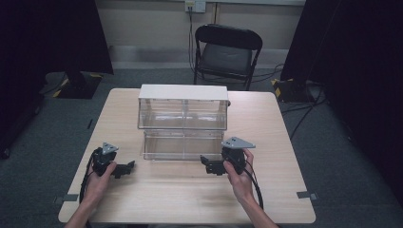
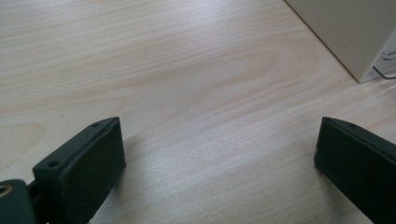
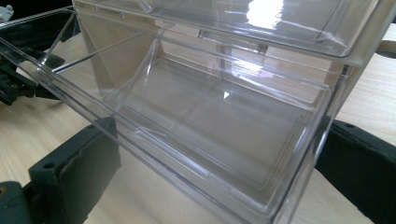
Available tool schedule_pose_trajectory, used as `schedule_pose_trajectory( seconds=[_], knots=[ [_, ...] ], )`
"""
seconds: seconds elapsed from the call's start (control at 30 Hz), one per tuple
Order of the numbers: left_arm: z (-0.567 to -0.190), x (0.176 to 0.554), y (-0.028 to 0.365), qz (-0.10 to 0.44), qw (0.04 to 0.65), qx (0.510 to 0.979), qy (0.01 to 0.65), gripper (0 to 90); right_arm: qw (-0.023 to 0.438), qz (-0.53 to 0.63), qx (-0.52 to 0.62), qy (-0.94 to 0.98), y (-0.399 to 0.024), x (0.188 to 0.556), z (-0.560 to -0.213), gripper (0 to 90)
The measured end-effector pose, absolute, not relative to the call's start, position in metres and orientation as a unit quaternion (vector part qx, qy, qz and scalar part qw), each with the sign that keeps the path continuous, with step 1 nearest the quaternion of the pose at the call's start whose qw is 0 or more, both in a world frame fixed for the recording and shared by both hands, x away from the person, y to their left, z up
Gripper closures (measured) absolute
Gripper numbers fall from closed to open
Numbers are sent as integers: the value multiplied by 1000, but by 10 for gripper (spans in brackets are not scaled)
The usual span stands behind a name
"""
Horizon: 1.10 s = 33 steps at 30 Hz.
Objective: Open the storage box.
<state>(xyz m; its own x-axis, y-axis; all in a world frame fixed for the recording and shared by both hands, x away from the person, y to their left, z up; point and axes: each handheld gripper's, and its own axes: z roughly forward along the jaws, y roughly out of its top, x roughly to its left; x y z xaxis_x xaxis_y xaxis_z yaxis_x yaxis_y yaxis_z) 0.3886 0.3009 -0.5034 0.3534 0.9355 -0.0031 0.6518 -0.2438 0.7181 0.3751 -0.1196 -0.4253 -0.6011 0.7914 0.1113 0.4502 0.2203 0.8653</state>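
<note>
The clear plastic two-tier drawer box (image 1: 183,124) stands just beyond both grippers — right gripper (image 1: 212,166) open at its lower drawer's near-right corner, left gripper (image 1: 124,169) open over bare table.

Overhead forward-down view; two close table-level (image 1: 190,190) views.

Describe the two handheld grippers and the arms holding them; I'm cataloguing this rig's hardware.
Both are black. The left gripper and right gripper each carry a grey three-cornered plate on top and trail a black cable. Their jaws are flat black blocks with small holes. The forearms are bare, with no sleeves in view.
</note>
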Motion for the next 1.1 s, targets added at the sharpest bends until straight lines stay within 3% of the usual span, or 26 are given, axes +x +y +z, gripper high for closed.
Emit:
schedule_pose_trajectory(
  seconds=[1.1],
  knots=[
    [-503, 389, 301, 220, 322, 757, 524, 13, 184, 469, 418, 756, -116, 383, -417, 43]
  ],
)
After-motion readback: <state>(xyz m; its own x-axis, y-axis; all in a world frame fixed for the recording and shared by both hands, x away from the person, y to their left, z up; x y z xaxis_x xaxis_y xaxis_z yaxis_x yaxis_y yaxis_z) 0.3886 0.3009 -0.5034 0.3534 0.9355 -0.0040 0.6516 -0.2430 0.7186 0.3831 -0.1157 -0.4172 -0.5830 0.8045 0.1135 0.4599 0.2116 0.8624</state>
